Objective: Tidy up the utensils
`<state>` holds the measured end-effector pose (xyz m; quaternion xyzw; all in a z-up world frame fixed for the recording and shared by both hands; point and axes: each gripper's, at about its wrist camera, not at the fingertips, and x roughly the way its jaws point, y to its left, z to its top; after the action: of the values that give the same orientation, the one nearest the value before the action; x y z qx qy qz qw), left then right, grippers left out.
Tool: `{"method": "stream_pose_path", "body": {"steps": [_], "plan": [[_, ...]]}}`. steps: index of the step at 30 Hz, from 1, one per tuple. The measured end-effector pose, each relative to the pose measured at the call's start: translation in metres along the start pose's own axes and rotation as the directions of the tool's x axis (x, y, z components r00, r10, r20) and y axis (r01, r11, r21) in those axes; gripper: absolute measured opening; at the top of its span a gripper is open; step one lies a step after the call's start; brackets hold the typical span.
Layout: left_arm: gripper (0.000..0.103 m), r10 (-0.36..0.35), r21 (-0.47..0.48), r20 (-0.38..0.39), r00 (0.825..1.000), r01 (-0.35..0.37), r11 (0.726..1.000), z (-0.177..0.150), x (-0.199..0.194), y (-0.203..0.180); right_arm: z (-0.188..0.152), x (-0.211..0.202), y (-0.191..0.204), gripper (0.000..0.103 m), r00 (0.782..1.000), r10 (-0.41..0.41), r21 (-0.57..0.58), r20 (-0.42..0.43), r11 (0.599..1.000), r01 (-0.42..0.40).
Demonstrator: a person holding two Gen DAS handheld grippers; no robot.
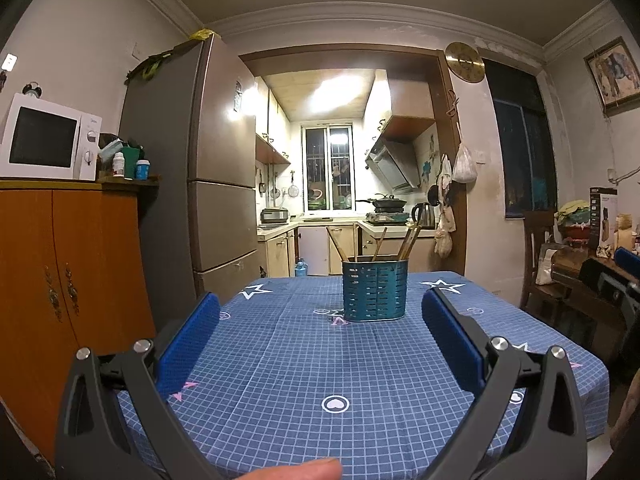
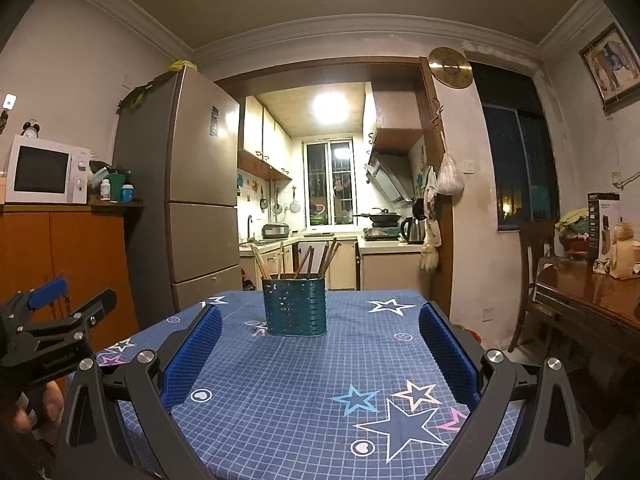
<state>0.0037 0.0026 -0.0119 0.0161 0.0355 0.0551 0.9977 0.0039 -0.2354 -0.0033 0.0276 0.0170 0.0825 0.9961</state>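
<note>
While both claws hung spread and empty, the holder (image 1: 375,289) of upright chopsticks (image 1: 408,243) stood straight ahead of the left claw (image 1: 320,344), slightly left of the right claw (image 2: 320,352).

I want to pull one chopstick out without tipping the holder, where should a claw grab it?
Grip the top of a chopstick from above: only the upper ends stick out over the rim of the blue holder, leaning outward. The rightmost ones look freest.
</note>
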Motion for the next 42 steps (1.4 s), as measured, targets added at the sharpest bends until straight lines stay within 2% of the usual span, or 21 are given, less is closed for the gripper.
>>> {"method": "stream_pose_path", "body": {"steps": [13, 42], "plan": [[0.098, 0.011, -0.013, 0.0, 1.0, -0.011, 1.0, -0.0003, 0.0007, 0.0013, -0.0078, 0.0029, -0.0024, 0.098, 0.999, -0.039, -0.008, 0.01, 0.999, 0.039], [0.098, -0.001, -0.016, -0.01, 1.0, 0.001, 1.0, 0.0007, 0.0078, 0.0039, -0.0069, 0.0062, -0.0021, 0.098, 1.0, 0.004, -0.005, 0.011, 1.0, -0.004]]}}
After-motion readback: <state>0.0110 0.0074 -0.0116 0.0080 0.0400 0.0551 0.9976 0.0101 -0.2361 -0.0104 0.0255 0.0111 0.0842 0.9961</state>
